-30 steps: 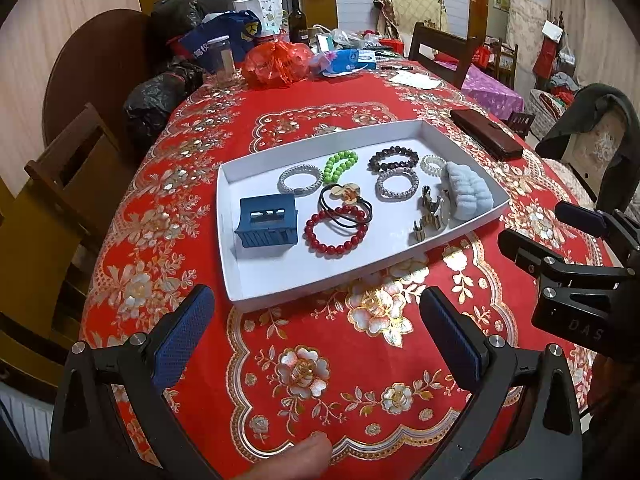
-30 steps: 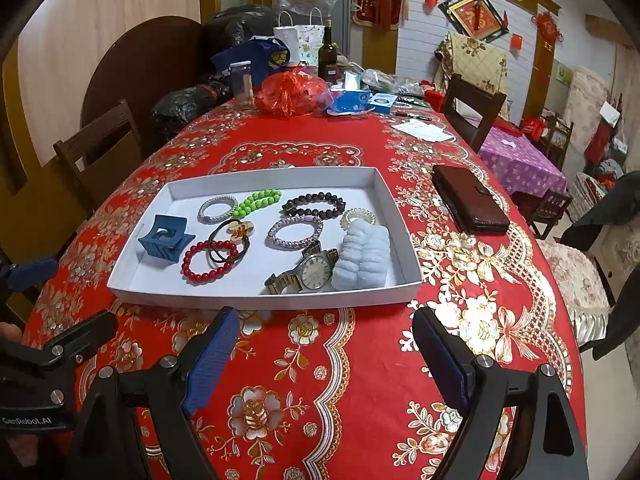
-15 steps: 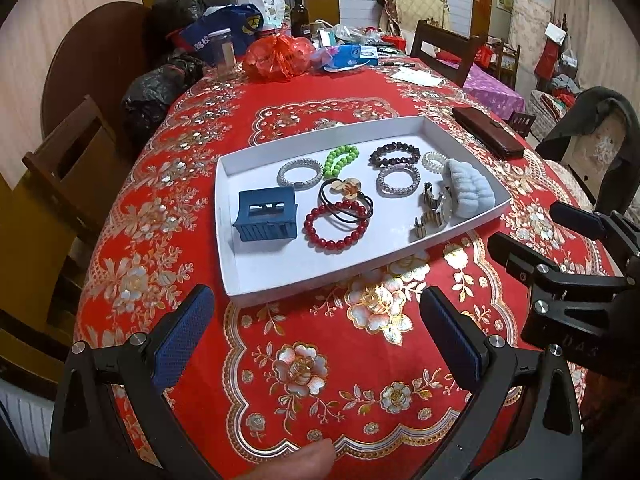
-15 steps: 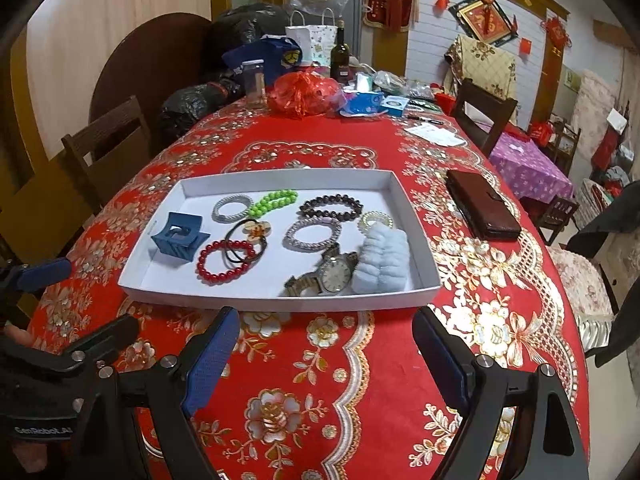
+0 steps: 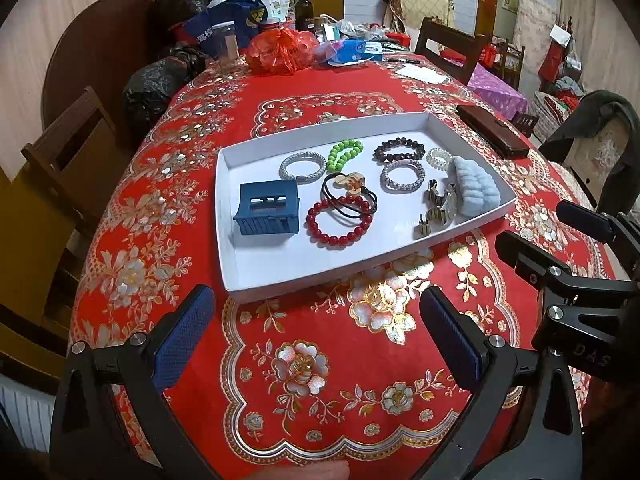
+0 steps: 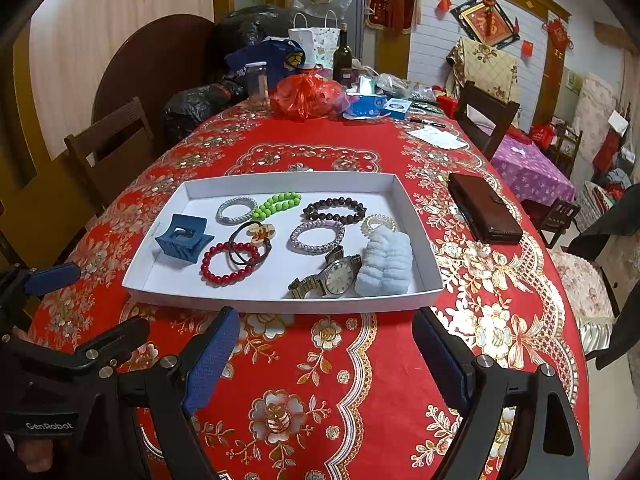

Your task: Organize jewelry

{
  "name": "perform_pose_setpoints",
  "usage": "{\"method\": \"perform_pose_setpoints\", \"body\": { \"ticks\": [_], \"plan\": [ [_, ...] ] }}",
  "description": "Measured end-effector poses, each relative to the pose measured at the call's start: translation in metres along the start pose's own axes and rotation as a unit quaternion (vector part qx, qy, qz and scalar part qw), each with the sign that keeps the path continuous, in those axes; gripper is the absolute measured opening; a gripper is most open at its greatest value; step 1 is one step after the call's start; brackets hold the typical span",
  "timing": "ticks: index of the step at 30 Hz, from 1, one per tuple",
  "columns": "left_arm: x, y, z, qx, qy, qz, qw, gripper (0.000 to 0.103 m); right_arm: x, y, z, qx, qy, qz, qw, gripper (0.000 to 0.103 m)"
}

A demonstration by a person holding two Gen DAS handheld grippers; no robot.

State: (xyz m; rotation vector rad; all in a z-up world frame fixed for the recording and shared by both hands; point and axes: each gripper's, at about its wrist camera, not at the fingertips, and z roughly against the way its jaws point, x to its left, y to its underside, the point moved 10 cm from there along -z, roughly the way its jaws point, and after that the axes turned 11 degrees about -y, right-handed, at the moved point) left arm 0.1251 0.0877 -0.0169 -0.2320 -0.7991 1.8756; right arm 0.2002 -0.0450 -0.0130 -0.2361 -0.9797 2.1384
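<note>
Two blue-padded fingers of the left gripper (image 5: 316, 332) stand wide apart in the left wrist view, holding nothing, above the red flowered tablecloth (image 5: 320, 380). Just beyond them lies the white tray (image 5: 256, 276) with the jewelry inside: a blue hair claw (image 5: 267, 213) at the left, a red bead bracelet (image 5: 339, 219) beside it, a green bead bracelet (image 5: 344, 154) farther back, and a pale blue fluffy clip (image 5: 474, 188) at the right end. The right gripper (image 5: 560, 240) shows at the right edge, near the tray.

From the right wrist view, the right gripper (image 6: 324, 344) is also spread open and empty, close to the near wall of the tray (image 6: 280, 304). A metal watch (image 6: 334, 276) lies touching the fluffy clip (image 6: 386, 264). A dark bead bracelet (image 6: 334, 210) rests toward the far side. A brown wallet (image 6: 482, 212) lies on the cloth to the right of the tray.
</note>
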Motion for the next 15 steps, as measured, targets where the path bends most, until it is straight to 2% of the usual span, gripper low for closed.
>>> {"method": "perform_pose_setpoints", "body": {
  "ticks": [15],
  "plan": [
    [0.0,-0.002,0.0033,-0.014,-0.004,-0.002,0.9999,0.103,-0.0001,0.0003,0.0002,0.001,0.001,0.001,1.0,0.086]
  ]
}}
